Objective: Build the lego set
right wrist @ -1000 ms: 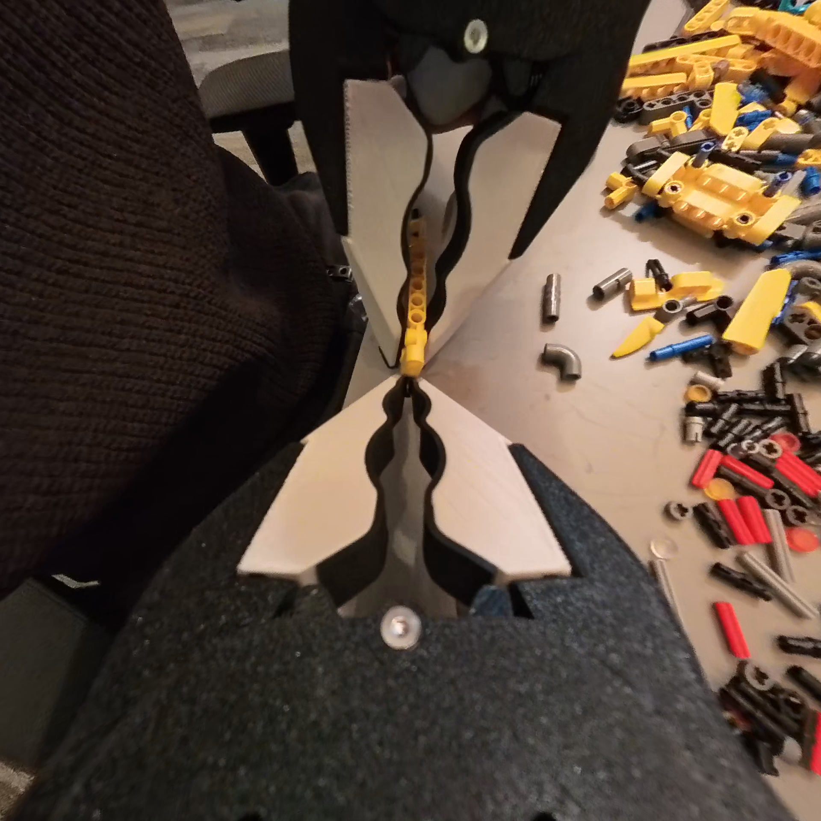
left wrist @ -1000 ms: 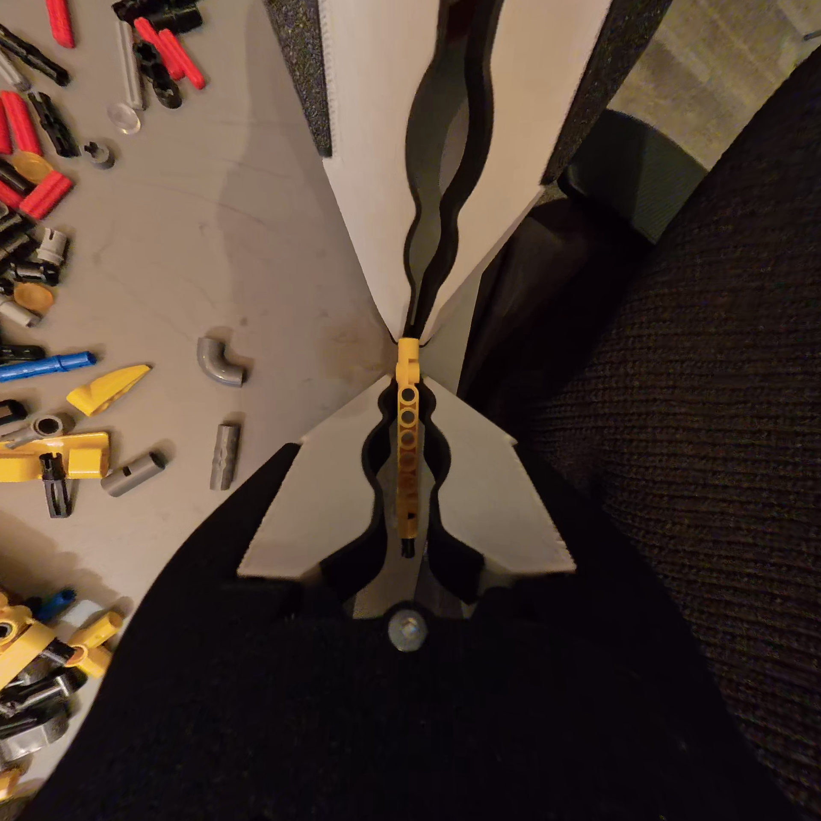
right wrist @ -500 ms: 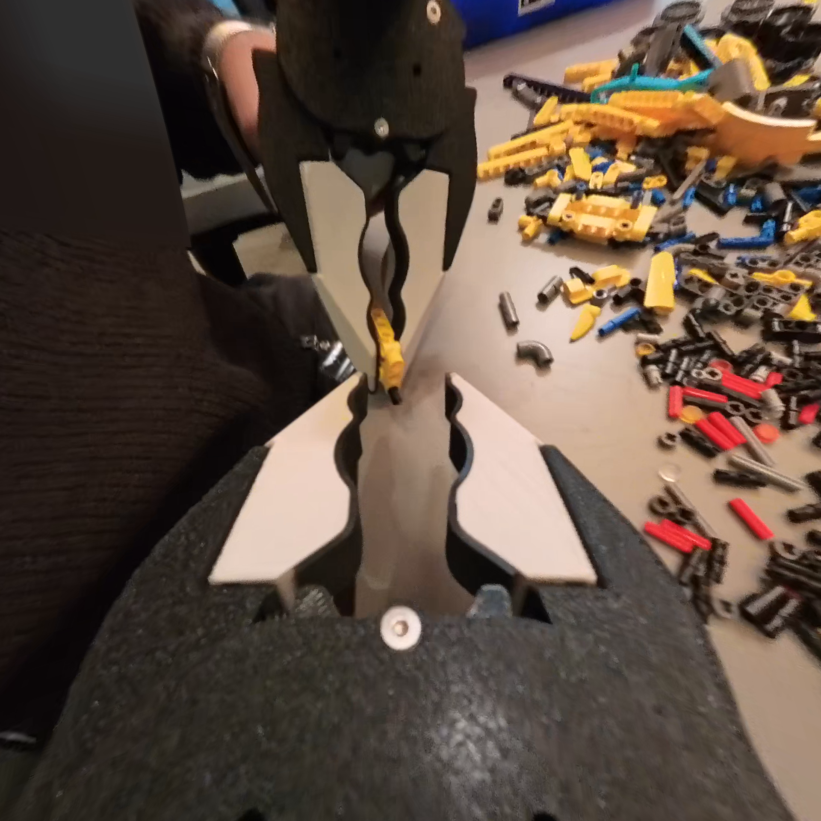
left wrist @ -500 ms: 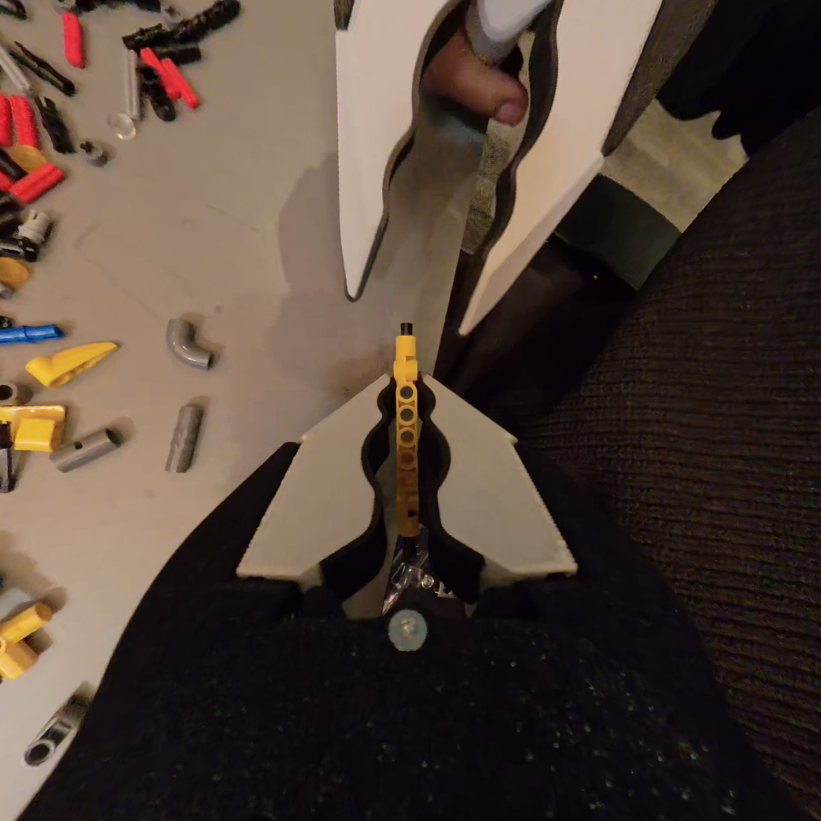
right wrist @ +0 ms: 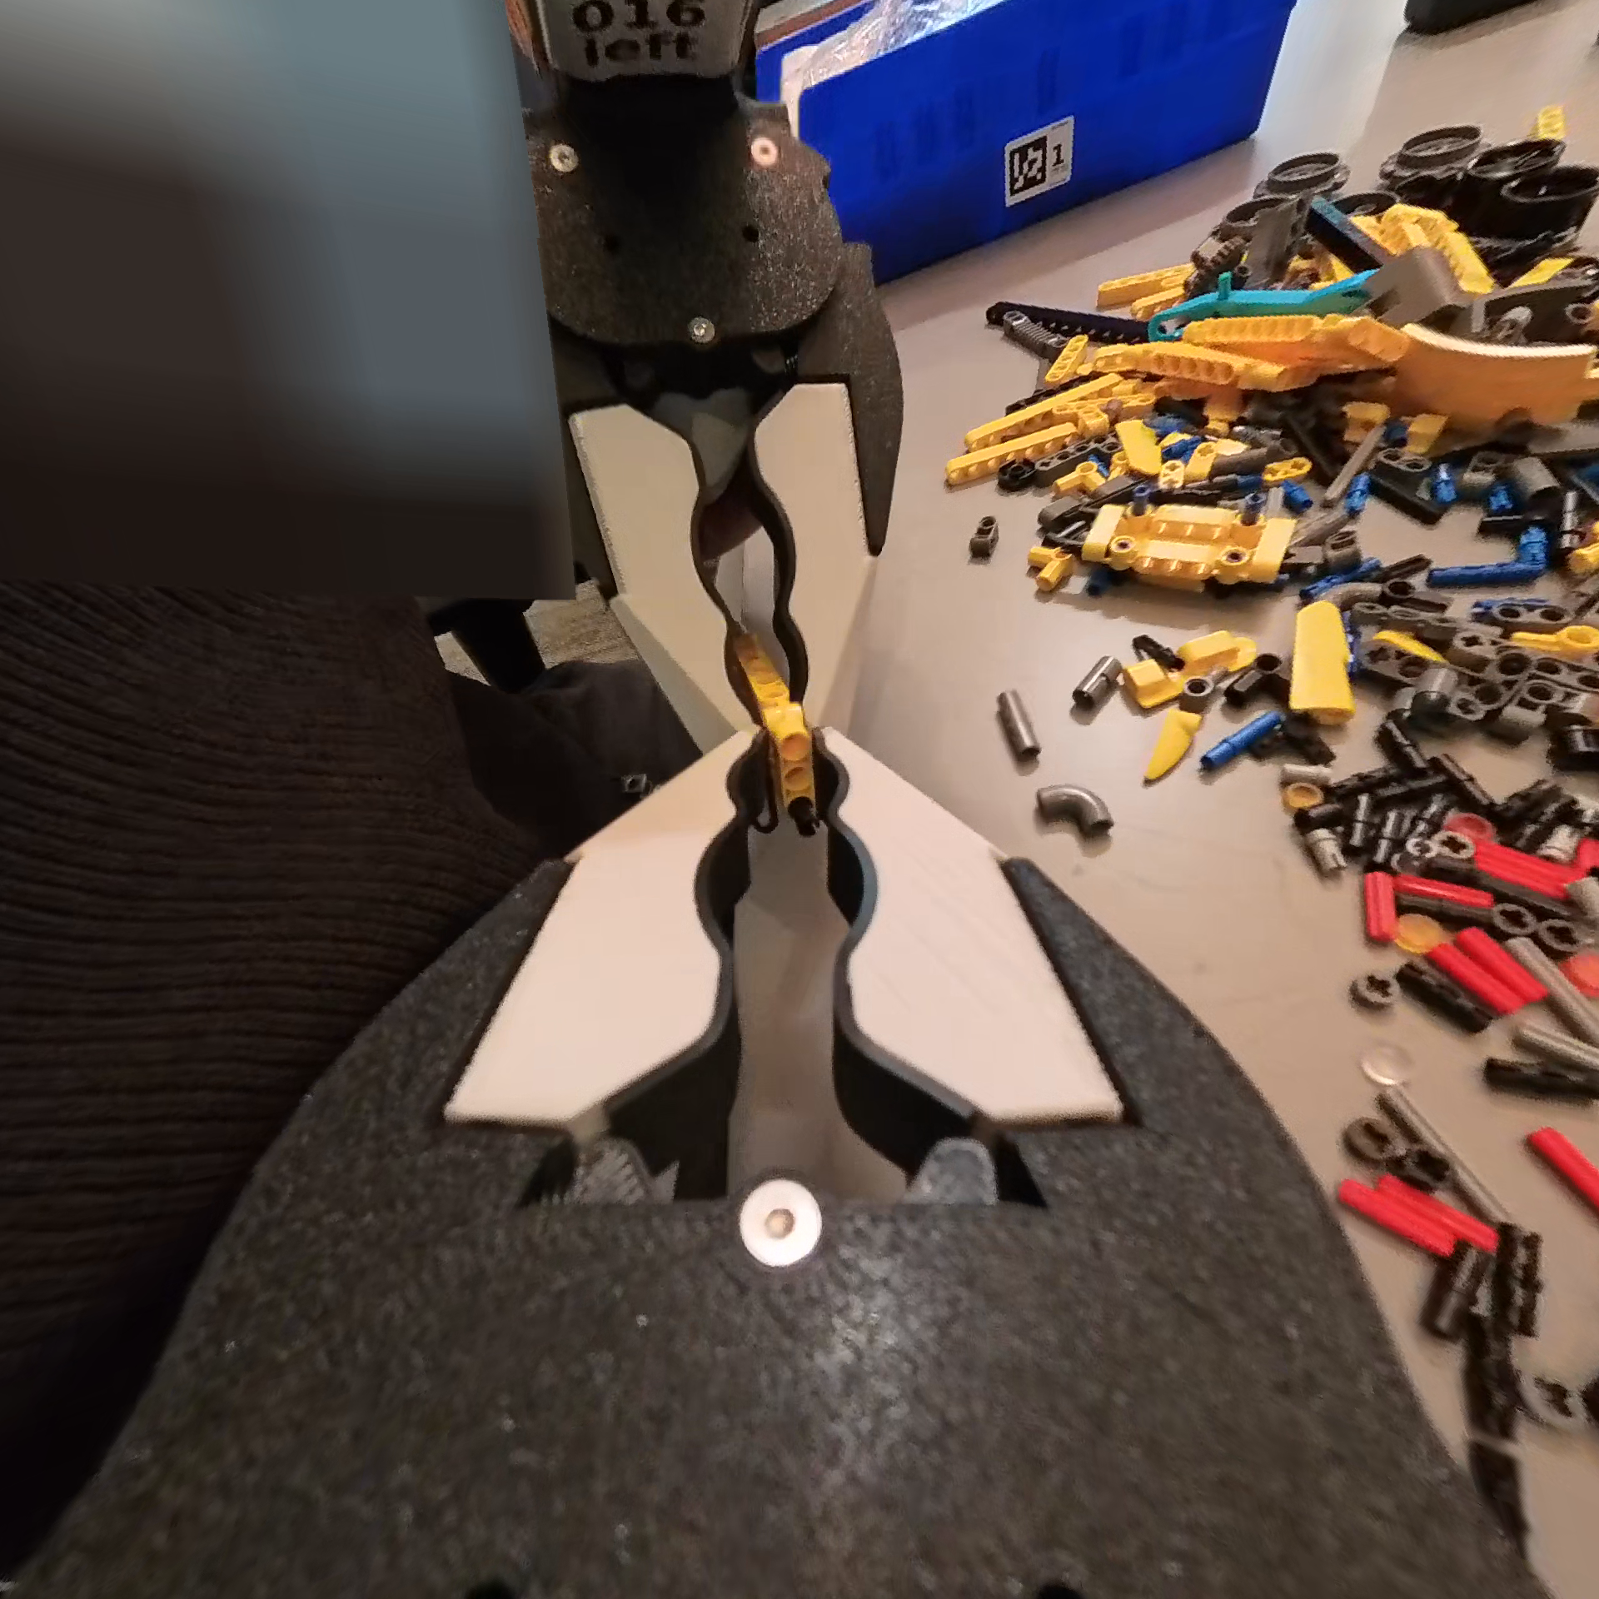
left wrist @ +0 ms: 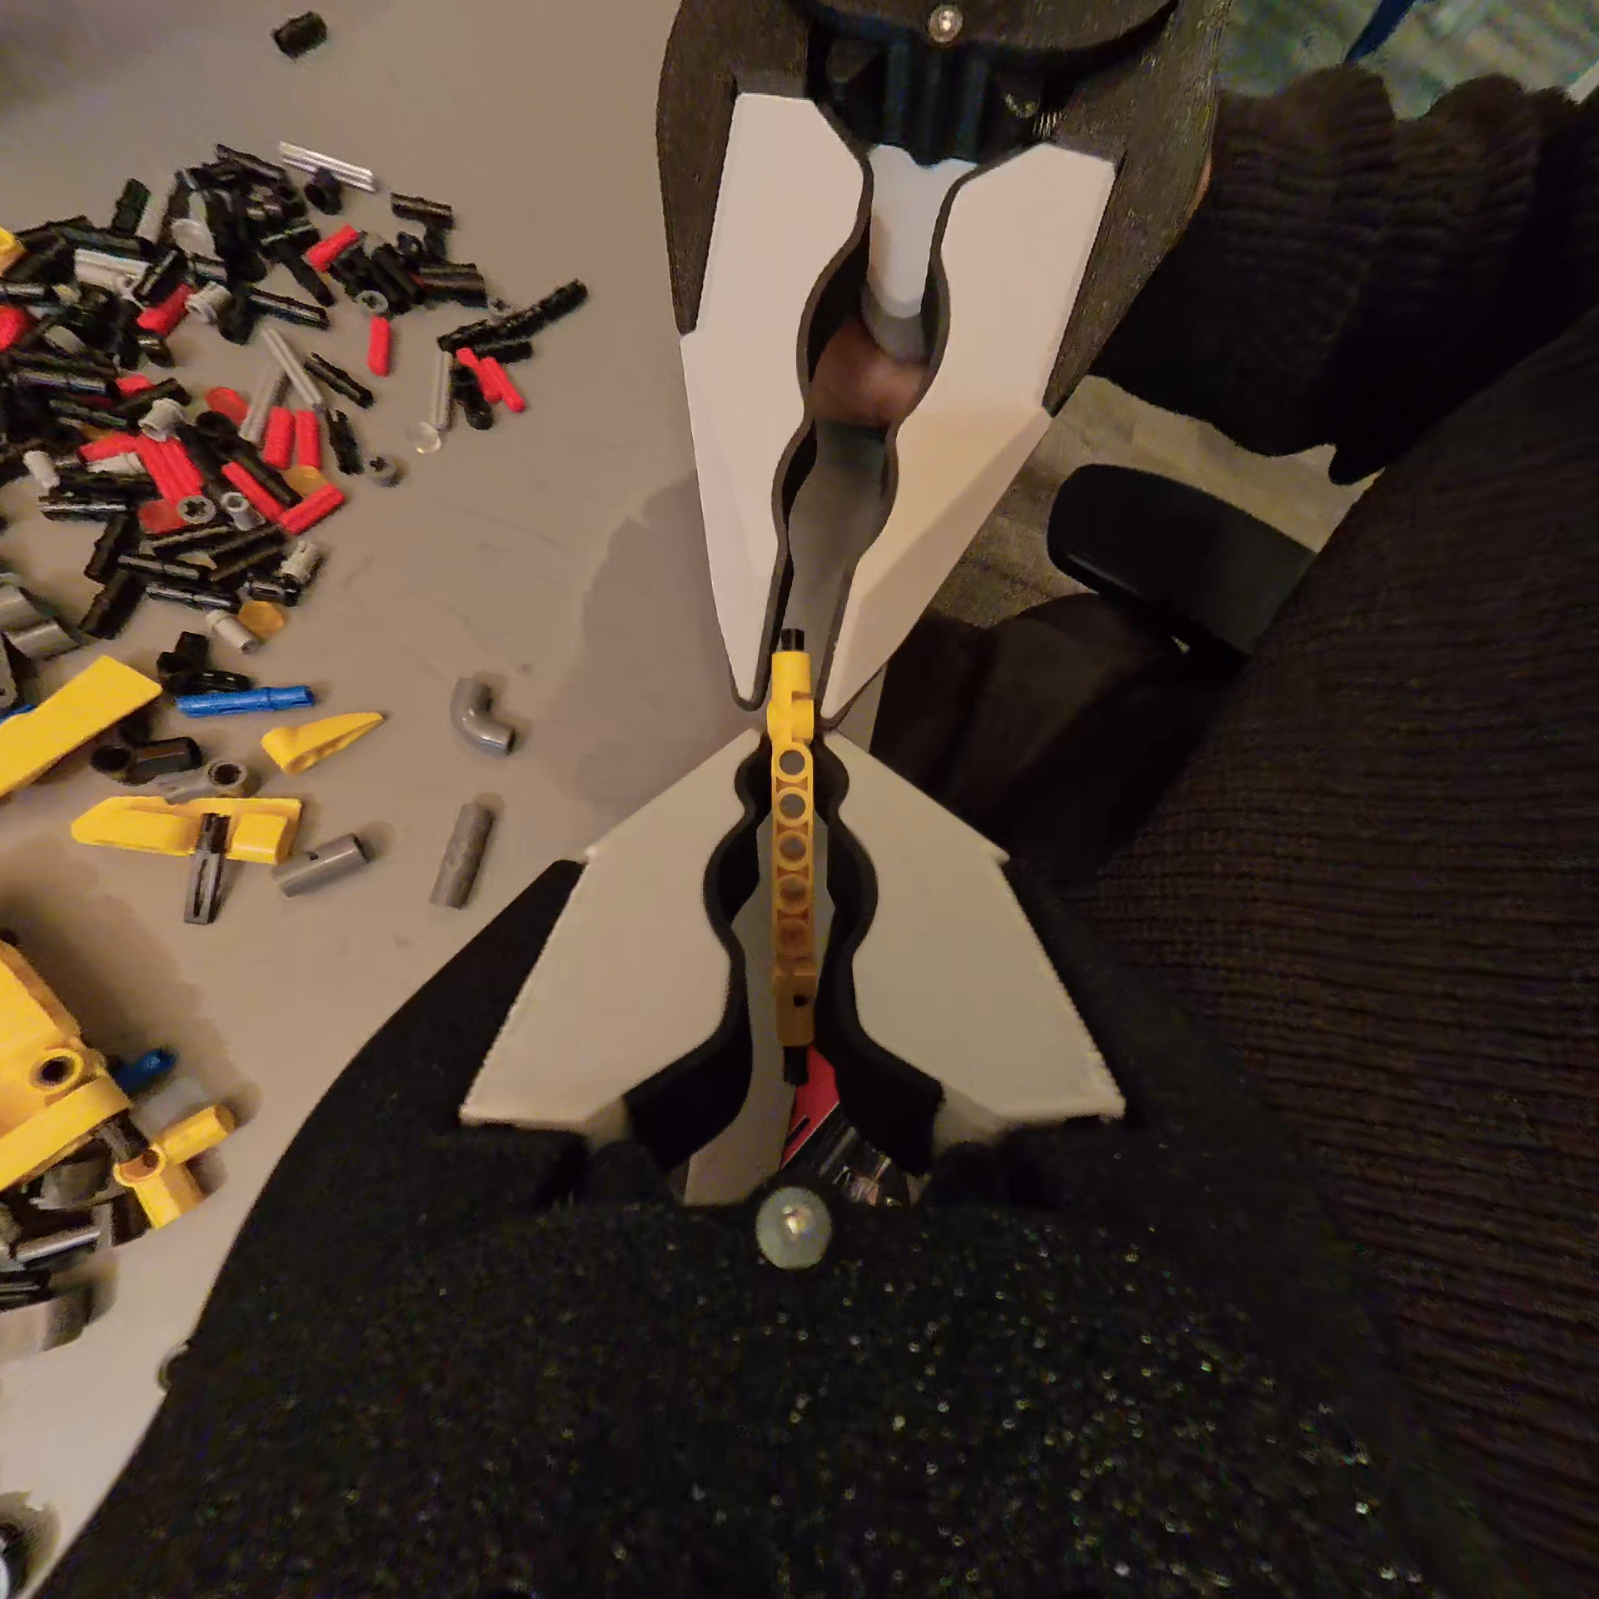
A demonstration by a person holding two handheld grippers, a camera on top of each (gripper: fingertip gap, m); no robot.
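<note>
My left gripper (left wrist: 792,740) is shut on a yellow beam with holes (left wrist: 792,865), held lengthwise between its pads over the table's near edge. The beam's far end sticks out past the fingertips and carries a black pin (left wrist: 789,640). My right gripper (right wrist: 787,744) faces the left one tip to tip and is closed on that protruding end of the yellow beam (right wrist: 783,753); the black pin (right wrist: 805,818) pokes in between its pads. The right gripper also shows in the left wrist view (left wrist: 787,696), and the left gripper in the right wrist view (right wrist: 774,722).
Loose building pieces cover the grey table (left wrist: 536,536): red and black pins (left wrist: 216,433), a grey elbow (left wrist: 480,714), a yellow pile (right wrist: 1255,363). A blue bin (right wrist: 995,130) stands at the back. A person's dark knit sweater (left wrist: 1384,865) and a chair arm (left wrist: 1168,562) are beside the grippers. The tips of both grippers are at nearly the same place. From either gripper's tips it is about 7 cm to the grey elbow (left wrist: 480,714). It turns up in the right wrist view (right wrist: 1073,803) as well.
The right gripper was shut at the beam's tip, then opened and drew back, and now has closed on the beam's end again. The left gripper kept hold of the beam.
</note>
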